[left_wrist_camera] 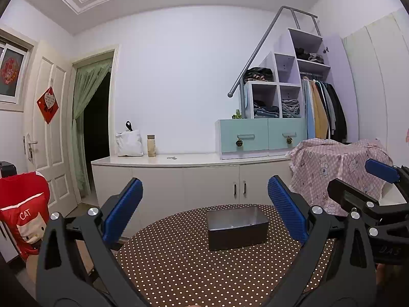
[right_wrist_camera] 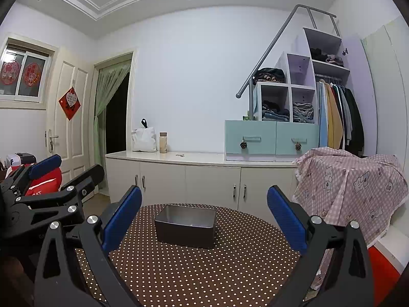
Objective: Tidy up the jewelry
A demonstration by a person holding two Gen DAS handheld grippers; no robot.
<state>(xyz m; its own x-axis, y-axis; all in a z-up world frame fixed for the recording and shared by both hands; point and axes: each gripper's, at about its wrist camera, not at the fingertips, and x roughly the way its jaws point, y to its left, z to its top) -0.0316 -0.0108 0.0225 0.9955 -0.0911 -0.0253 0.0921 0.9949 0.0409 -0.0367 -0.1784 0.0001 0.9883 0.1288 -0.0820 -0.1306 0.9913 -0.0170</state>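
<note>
On the red cushion (left_wrist_camera: 24, 220), white letters read "CAT".

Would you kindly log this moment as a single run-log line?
left gripper: open, empty | right gripper: open, empty | dark box: on dotted table, untouched | jewelry: none visible

Left black plastic two-finger gripper (left_wrist_camera: 204, 204), right black plastic two-finger gripper (right_wrist_camera: 204, 206): ribbed blue pads (left_wrist_camera: 286, 207), silver round screws (left_wrist_camera: 93, 211), triangular cutouts, faint embossed lettering.
</note>
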